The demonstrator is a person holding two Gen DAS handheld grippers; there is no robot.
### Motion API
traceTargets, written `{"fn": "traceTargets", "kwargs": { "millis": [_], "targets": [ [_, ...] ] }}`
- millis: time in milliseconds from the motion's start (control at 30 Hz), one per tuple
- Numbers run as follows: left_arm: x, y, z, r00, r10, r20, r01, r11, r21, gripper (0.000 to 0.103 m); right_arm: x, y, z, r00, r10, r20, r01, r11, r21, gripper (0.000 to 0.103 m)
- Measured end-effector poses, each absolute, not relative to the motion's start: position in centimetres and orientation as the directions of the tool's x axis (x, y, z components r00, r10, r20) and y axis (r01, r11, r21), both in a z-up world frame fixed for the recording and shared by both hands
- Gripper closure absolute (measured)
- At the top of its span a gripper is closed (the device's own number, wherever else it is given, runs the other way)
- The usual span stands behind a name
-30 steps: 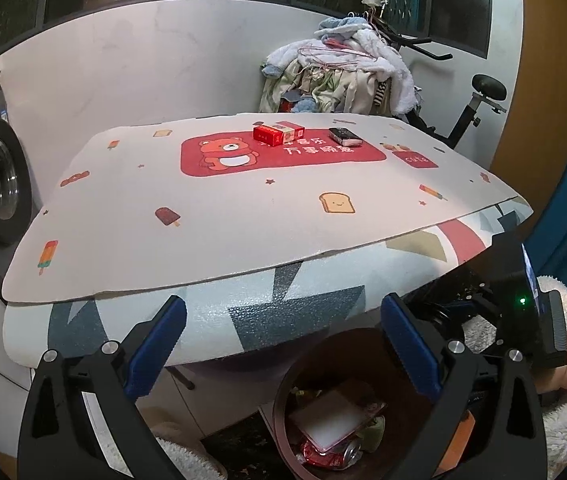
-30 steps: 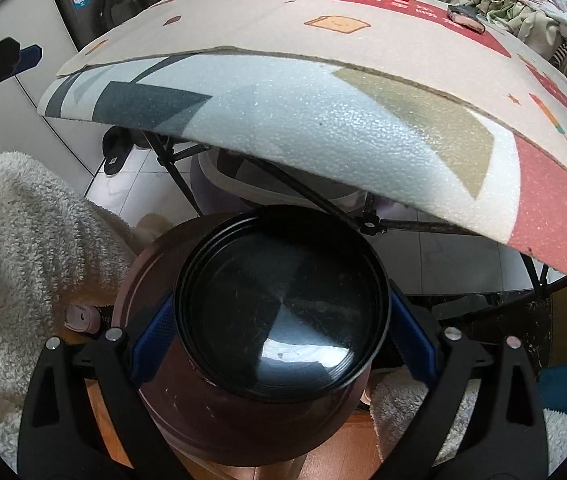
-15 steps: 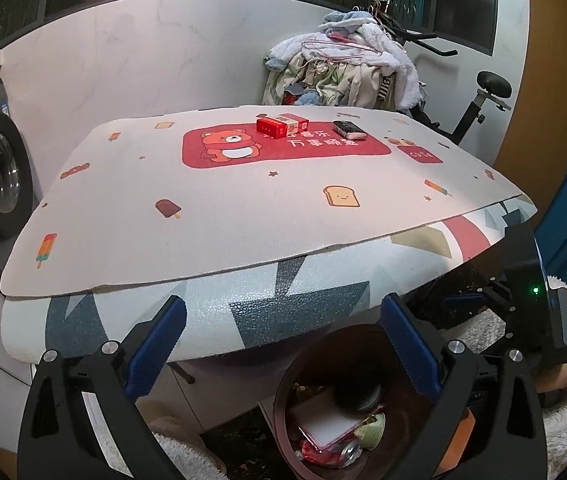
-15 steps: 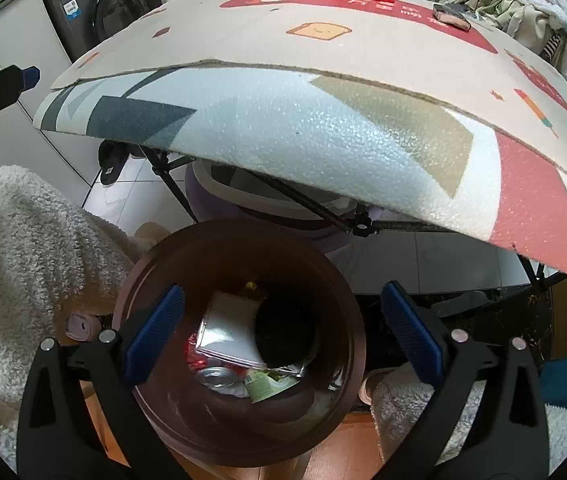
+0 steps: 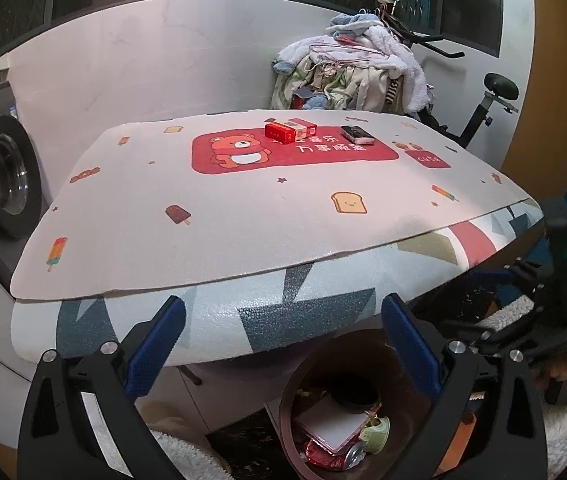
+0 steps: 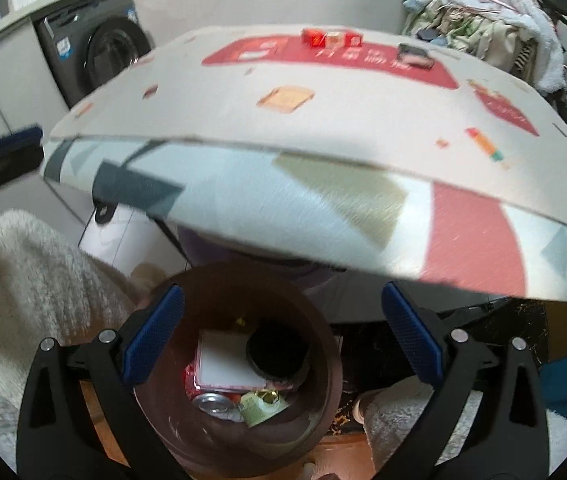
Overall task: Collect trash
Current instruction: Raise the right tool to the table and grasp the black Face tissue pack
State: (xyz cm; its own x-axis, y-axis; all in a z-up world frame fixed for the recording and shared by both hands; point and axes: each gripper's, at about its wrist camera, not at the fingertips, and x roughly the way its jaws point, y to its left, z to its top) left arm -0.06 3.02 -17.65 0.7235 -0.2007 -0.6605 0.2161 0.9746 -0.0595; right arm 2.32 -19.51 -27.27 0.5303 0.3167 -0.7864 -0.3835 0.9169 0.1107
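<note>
- Looking along our left gripper [image 5: 281, 344], we see its blue-padded fingers [image 5: 155, 344] spread wide with nothing between them, hovering at the near edge of the table [image 5: 243, 312].
- At far left we see a front-loading washing machine [image 5: 1, 176].
- On the table's printed mat [image 5: 223, 220] we find a red cigarette pack [image 5: 289, 130] on the bear panel, and just to its right a small dark box [image 5: 357, 135].
- Below the table edge we see the brown trash bin [image 5: 289, 412] holding a white card [image 5: 333, 424], a crushed can [image 5: 353, 454] and a black round lid [image 5: 357, 392].
- Our right gripper [image 6: 281, 340] hangs directly above that bin [image 6: 323, 380], fingers released and empty; this view is motion-blurred.
- Behind the table at right we see piled laundry [image 5: 347, 76] and an exercise bike [image 5: 491, 100].
</note>
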Motion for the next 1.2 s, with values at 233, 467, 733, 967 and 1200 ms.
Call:
{"fn": "traceTargets", "kwargs": {
  "millis": [233, 467, 733, 967, 1200],
  "targets": [
    [2.9, 3.3, -16.7, 0.717, -0.117, -0.687, 0.141, 0.990, -0.022, 0.006, 5.5, -22.4, -23.7, 0.544, 0.363, -0.756, -0.379, 0.911, 0.165, 0.006],
    [7.6, 3.4, -13.5, 0.766, -0.173, -0.619, 0.212, 0.977, -0.010, 0.006, 11.4, -25.5, -20.4, 0.596, 0.337, -0.729, -0.334, 0.930, 0.157, 0.006],
    [16.6, 2.9, -11.7, 0.775, -0.142, -0.616, 0.222, 0.974, 0.055, 0.006, 19.6, -25.7, -20.1, 0.595, 0.228, -0.770, -0.322, 0.946, 0.031, 0.006],
    [24.7, 2.0, -12.0, 0.748, -0.173, -0.641, 0.291, 0.953, 0.082, 0.006, 28.8, -25.4, -21.0, 0.598, 0.196, -0.777, -0.265, 0.963, 0.039, 0.006],
    [31.0, -0.1, -13.3, 0.722, -0.175, -0.669, 0.336, 0.934, 0.119, 0.006, 36.8, -25.3, -22.1, 0.581, 0.190, -0.792, -0.202, 0.976, 0.086, 0.007]
  ]
}}
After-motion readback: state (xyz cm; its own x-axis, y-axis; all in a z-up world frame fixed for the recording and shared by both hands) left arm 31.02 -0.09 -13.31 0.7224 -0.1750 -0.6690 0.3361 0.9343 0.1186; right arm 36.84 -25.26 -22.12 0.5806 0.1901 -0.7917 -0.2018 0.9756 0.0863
